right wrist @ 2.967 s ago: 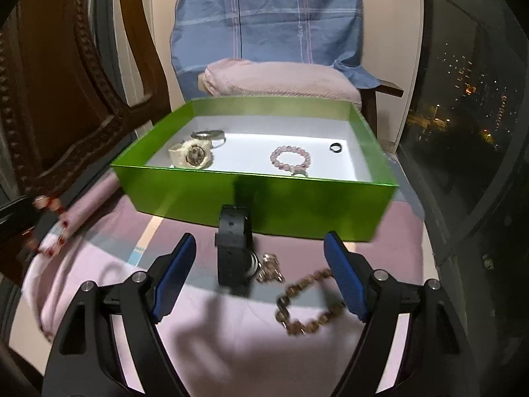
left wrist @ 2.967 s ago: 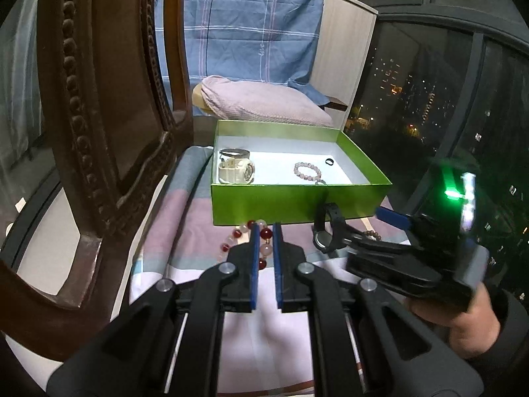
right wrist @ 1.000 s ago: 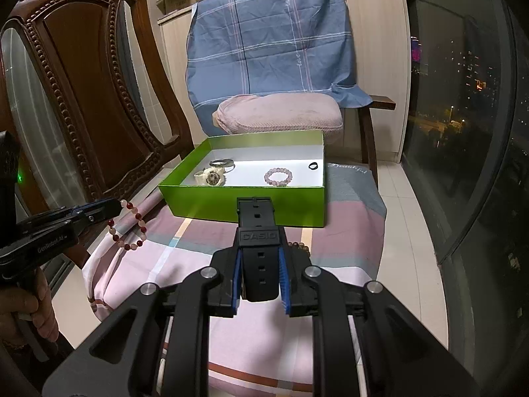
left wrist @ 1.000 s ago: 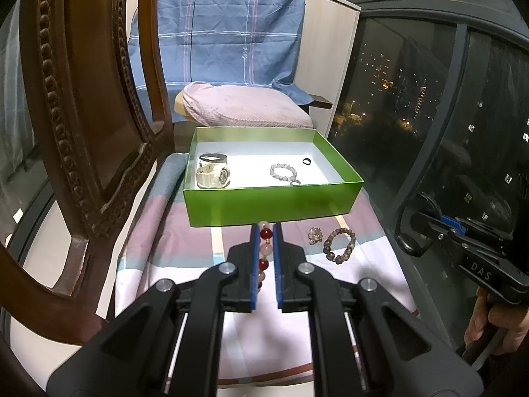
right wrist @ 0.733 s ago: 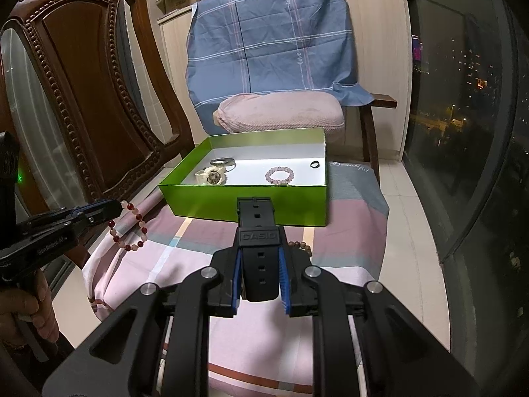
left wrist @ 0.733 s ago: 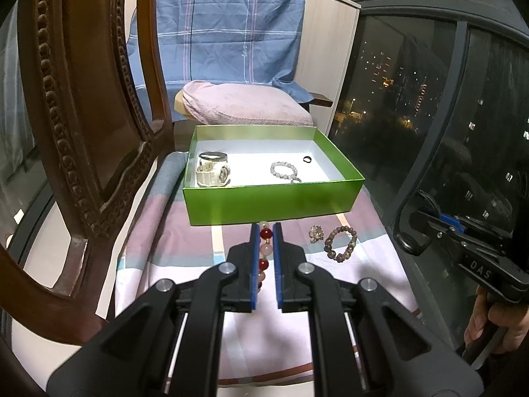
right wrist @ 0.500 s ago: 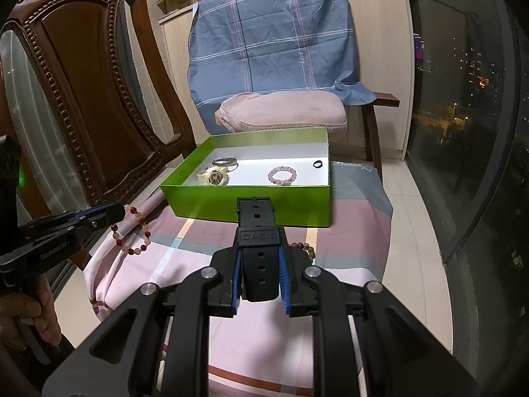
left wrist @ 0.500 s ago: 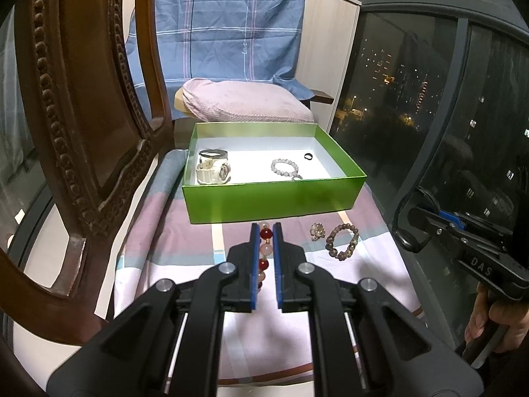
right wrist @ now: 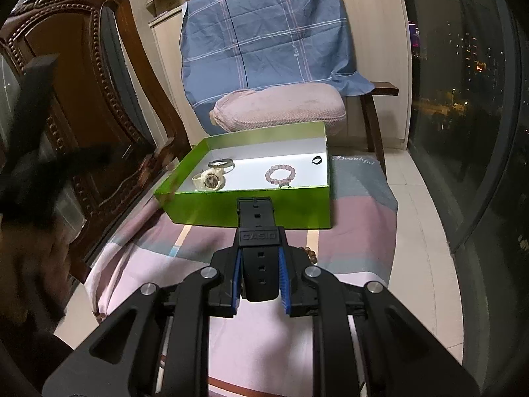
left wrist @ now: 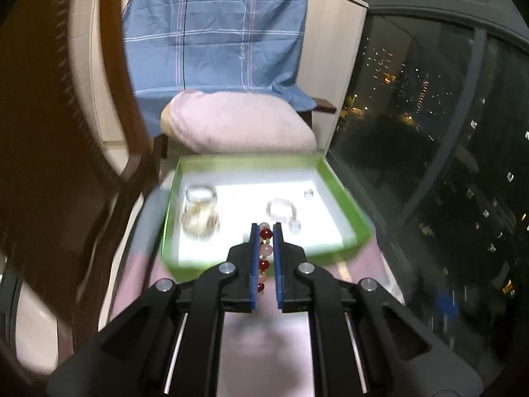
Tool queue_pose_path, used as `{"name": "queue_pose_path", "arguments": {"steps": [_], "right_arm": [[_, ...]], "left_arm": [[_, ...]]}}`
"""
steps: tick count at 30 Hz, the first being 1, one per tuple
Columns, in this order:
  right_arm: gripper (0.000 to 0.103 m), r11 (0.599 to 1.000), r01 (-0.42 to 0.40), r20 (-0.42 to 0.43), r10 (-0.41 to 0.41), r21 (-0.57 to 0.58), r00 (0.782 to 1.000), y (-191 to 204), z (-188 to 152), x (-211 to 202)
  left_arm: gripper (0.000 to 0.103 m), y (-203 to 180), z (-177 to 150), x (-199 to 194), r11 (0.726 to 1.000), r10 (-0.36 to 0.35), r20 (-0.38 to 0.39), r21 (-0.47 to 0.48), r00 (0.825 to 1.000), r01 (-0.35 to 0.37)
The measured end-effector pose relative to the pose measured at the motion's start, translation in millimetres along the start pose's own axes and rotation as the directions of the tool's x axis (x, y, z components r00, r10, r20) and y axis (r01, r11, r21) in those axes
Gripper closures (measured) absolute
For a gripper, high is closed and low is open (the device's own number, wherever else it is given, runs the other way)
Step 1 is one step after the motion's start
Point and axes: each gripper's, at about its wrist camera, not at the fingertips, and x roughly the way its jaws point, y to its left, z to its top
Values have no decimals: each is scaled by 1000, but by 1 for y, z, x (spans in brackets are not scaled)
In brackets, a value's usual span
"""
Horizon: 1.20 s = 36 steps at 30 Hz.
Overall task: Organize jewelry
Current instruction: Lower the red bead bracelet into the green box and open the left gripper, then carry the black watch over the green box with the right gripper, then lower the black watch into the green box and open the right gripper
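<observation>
My left gripper is shut on a red and pink bead bracelet and hangs over the front edge of the green box; that view is motion-blurred. My right gripper is shut on a black Casio watch, held above the pink cloth in front of the green box. In the box lie a cream watch, a silver bangle, a pink bead bracelet and a black ring. The left gripper's blurred body shows at the left of the right wrist view.
A brown bead bracelet lies on the striped pink cloth, partly hidden by my right gripper. A carved wooden chair back stands at the left. A pink cushion and blue cloth are behind the box. Dark windows are at the right.
My left gripper has moved forward and up with the bead bracelet, from in front of the box to over its front edge. My right gripper still holds the black watch, nearly unmoved.
</observation>
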Motion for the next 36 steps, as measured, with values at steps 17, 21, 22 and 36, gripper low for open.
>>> {"name": "queue_pose_path", "arguments": {"steps": [17,21,22,36], "right_arm": [[84,1000,20,-14,-20,-6,1000,3,0,10],[84,999,30,-19,-31,-23,999,12,-1,14],[84,999,30,-15,-30,-26,999,14,1,14],[59,974,215,46,-212,-67,976,9,97,95]], "left_arm": [[14,43,-63,-35,990,75,13,-118,997,-73],[13,34,-89,-54,994,73,38,-90,997,-70],[13,30,-91,-54,995,86,41,-58,995,-83],[12,60,-78,-59,990,93,50,-113,994,-86]]}}
